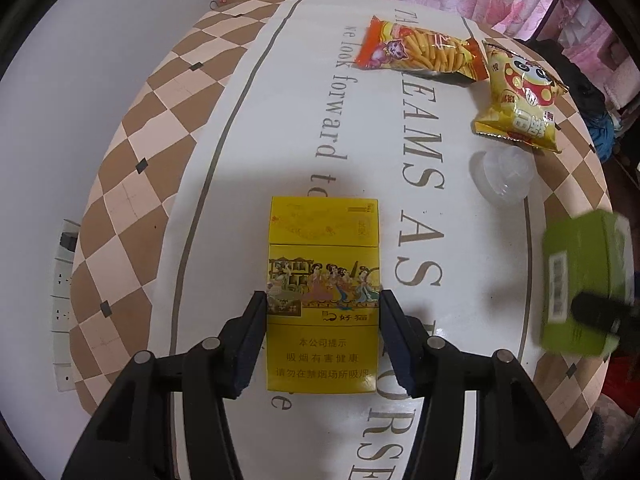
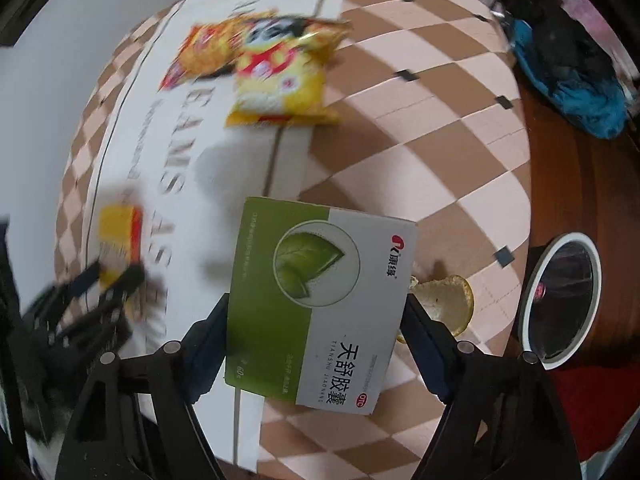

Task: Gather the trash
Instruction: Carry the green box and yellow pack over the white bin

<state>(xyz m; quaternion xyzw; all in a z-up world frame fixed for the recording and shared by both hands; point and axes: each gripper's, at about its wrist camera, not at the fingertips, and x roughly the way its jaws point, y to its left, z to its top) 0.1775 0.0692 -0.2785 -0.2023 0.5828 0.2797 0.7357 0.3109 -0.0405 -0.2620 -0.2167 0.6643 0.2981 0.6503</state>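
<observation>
A yellow cigarette pack (image 1: 323,240) lies flat on the lettered white tablecloth (image 1: 248,128). My left gripper (image 1: 323,296) points down over it, both pads pressed against its long sides. In the right wrist view a green-and-white medicine box (image 2: 304,264) sits tilted between the fingers of my right gripper (image 2: 318,300), which is shut on it just above the table. That box (image 1: 580,280) also shows at the right edge of the left wrist view. An orange snack bag (image 1: 416,50), a yellow snack bag (image 1: 520,100), a clear plastic cup (image 1: 504,174) and a citrus peel (image 2: 444,300) lie on the table.
A white-rimmed bin (image 2: 560,296) with a dark liner stands on the brown floor beyond the table's right edge. Dark and blue clothes (image 2: 568,80) are heaped at the far right. A power strip (image 1: 62,280) lies off the table's left side. Pink curtains hang behind.
</observation>
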